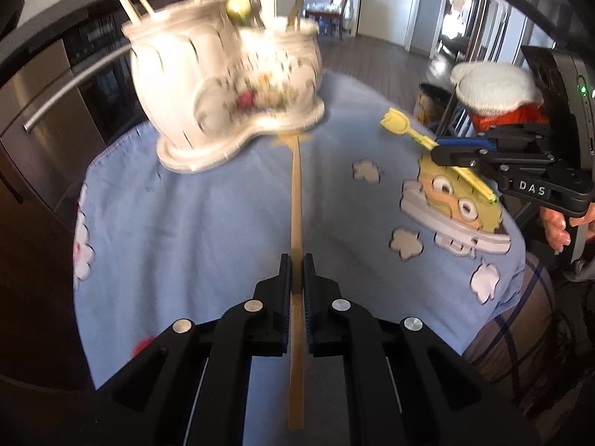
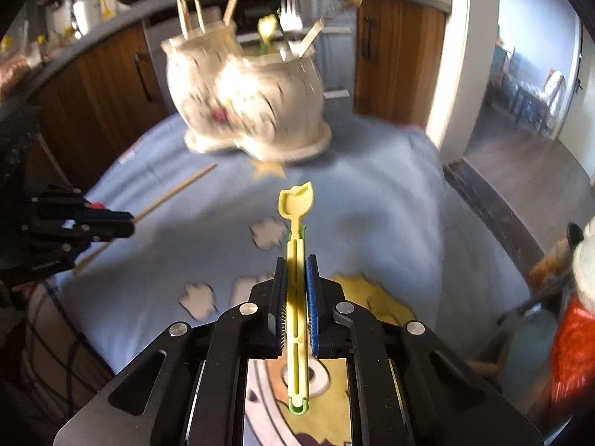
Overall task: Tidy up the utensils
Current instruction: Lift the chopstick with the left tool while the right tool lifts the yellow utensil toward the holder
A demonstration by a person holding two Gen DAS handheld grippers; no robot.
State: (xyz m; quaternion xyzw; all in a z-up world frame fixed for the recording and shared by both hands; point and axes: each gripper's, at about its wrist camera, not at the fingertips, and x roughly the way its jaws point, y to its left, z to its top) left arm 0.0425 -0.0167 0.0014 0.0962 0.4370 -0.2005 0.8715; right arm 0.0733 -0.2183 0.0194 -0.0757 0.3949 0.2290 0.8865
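Nearest the left wrist camera, the left gripper (image 1: 296,275) is clamped narrow on a long wooden stick (image 1: 295,204), probably a chopstick, taken low on its shaft so that most of the length runs forward toward the ceramic utensil holder (image 1: 223,89). Across the blue blanket (image 1: 186,223), the right gripper (image 2: 296,278) is pinched on the ribbed stem of a yellow plastic scoop (image 2: 296,208), its tulip-shaped head sticking out beyond the fingertips. Both utensils appear lifted clear of the cloth, between the person and the holder, which stands at the far edge of the blanket with sticks and a fork (image 2: 290,15) already in its compartments. Both pieces look very light. The chopstick is stiff but thin and smooth, so held this far from its tip it could pivot between the pads; a hold nearer the middle would steady it for threading into an opening. The scoop's stem is slotted plastic, likely somewhat flexible, and its flat sides give the pads good purchase. The holder looks heavy and breakable, so utensils should be lowered in rather than dropped against its rim.
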